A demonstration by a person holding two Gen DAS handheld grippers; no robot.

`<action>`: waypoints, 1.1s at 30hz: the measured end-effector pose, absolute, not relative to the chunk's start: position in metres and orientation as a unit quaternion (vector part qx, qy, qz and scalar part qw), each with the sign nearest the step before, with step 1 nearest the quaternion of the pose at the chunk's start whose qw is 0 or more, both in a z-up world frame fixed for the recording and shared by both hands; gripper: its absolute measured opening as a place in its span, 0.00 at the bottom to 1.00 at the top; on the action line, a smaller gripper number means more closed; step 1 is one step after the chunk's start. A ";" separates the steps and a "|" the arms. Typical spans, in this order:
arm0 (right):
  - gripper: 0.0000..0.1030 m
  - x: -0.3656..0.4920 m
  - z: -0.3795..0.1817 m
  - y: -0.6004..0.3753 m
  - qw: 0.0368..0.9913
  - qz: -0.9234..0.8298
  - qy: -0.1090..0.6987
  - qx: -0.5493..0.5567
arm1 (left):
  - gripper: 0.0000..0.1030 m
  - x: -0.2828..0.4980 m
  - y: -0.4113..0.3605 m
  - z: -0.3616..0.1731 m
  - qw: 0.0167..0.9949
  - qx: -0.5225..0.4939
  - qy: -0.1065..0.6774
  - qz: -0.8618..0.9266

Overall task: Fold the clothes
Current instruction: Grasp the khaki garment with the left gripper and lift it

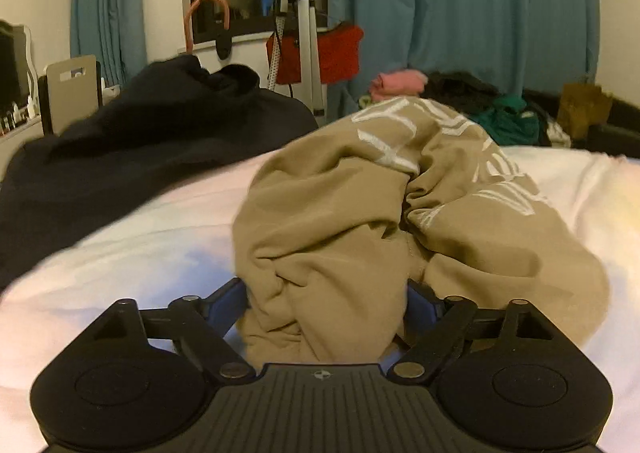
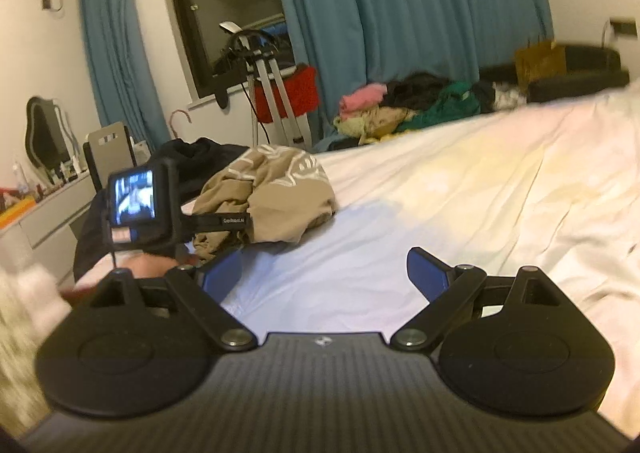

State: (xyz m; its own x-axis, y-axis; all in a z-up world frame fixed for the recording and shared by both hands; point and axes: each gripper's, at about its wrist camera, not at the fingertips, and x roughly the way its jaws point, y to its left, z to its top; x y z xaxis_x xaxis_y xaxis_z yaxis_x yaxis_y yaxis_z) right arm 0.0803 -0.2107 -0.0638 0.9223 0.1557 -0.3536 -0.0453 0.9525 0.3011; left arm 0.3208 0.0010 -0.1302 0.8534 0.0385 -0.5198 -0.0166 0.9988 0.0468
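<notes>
A crumpled tan garment with white print (image 1: pixel 360 213) lies bunched on the white bed sheet (image 1: pixel 132 253). My left gripper (image 1: pixel 326 297) is open, its blue pads (image 1: pixel 230 295) spread wide on either side of the garment's near end. In the right wrist view the same tan garment (image 2: pixel 276 189) sits at the left, just beyond the left gripper's camera unit and small screen (image 2: pixel 134 199). My right gripper (image 2: pixel 324 273) hangs open over bare sheet (image 2: pixel 440 193) with nothing between its fingers, to the right of the garment.
A dark navy garment (image 1: pixel 140 133) lies on the bed's left side. A pile of mixed clothes (image 2: pixel 400 105) sits along the far edge under teal curtains. A metal stand with a red cloth (image 1: pixel 332 49) is behind the bed. A dresser (image 2: pixel 40 221) stands at the left.
</notes>
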 end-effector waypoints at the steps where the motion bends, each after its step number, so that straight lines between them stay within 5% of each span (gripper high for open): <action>1: 0.88 0.086 -0.068 -0.211 0.969 0.052 0.192 0.149 | 0.70 0.319 0.002 -0.133 0.965 0.015 0.263 0.006; 2: 0.88 0.091 -0.072 -0.211 0.968 0.050 0.192 0.153 | 0.62 0.318 0.002 -0.135 0.966 0.010 0.257 -0.003; 4: 0.88 0.102 -0.079 -0.212 0.967 0.049 0.193 0.162 | 0.25 0.313 0.001 -0.131 0.969 0.009 0.246 -0.022; 6: 0.88 0.108 -0.085 -0.213 0.965 0.050 0.193 0.169 | 0.09 0.303 -0.001 -0.119 0.971 0.010 0.237 -0.028; 21: 0.88 0.051 -0.058 -0.218 0.978 0.004 0.129 0.165 | 0.07 0.087 0.040 0.024 0.982 -0.059 0.091 -0.152; 33: 0.87 0.031 -0.060 -0.166 0.972 0.073 0.198 0.101 | 0.09 0.044 0.115 0.024 0.977 -0.134 0.119 -0.114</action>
State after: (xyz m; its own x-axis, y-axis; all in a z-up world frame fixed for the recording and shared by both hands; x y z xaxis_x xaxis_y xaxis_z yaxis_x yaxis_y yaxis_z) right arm 0.0305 -0.1662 -0.0598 0.9110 0.1820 -0.3700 -0.1017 0.9688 0.2261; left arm 0.0440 0.1154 0.0236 0.9459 -0.2539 -0.2020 0.1899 0.9381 -0.2896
